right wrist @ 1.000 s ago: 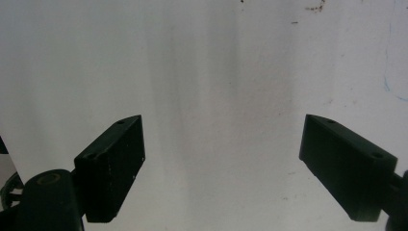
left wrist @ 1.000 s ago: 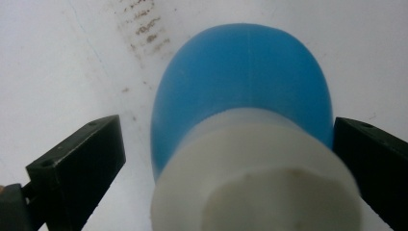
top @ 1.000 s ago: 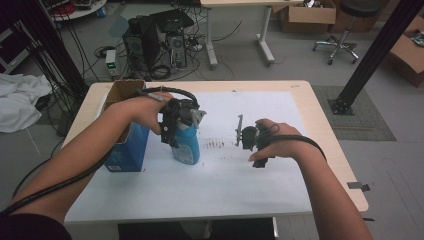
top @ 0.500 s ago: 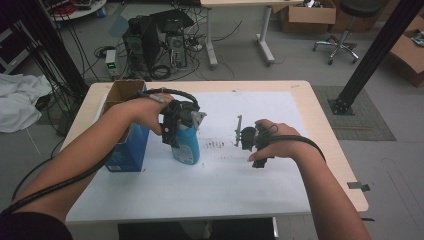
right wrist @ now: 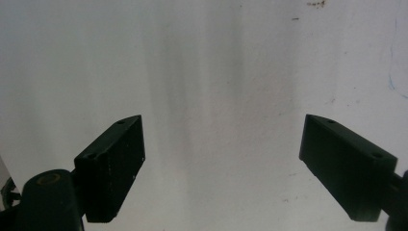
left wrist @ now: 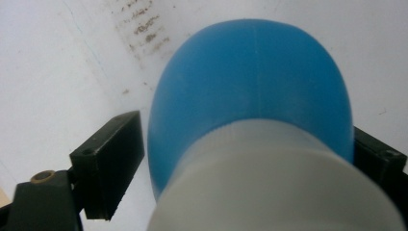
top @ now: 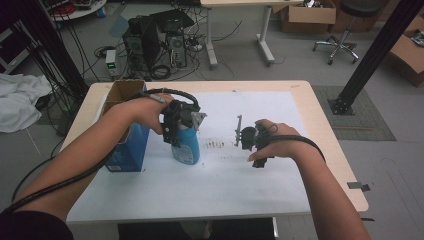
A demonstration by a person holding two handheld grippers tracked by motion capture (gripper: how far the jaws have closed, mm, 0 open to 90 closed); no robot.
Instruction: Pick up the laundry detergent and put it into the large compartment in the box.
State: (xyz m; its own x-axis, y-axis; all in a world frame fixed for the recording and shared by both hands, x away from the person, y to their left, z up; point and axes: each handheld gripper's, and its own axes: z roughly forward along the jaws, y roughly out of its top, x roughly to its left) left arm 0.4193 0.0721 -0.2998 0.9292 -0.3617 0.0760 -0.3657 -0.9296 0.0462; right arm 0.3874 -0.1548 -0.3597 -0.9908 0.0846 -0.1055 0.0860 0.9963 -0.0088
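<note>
A blue bottle (top: pixel 186 147) with a white top stands upright on the white sheet (top: pixel 225 185), left of the middle. My left gripper (top: pixel 182 125) comes down over it from above, one jaw on each side. In the left gripper view the bottle (left wrist: pixel 250 82) sits between the jaws of the left gripper (left wrist: pixel 248 139). The jaws have just been closing; a thin strip of sheet shows between the left pad (left wrist: pixel 115 163) and the bottle. My right gripper (top: pixel 239 131) rests at mid table, pointing left. In its own view the right gripper (right wrist: pixel 223 144) is open, with bare sheet between its jaws.
A blue carton (top: pixel 125 150) with an open cardboard top stands just left of the bottle, near the table's left edge. Dark smudges (top: pixel 215 145) mark the sheet between the two grippers. Computers and cables lie on the floor beyond the wooden table (top: pixel 325 125).
Both hands stay where they were. No shift of the bottle or the carton is visible from above.
</note>
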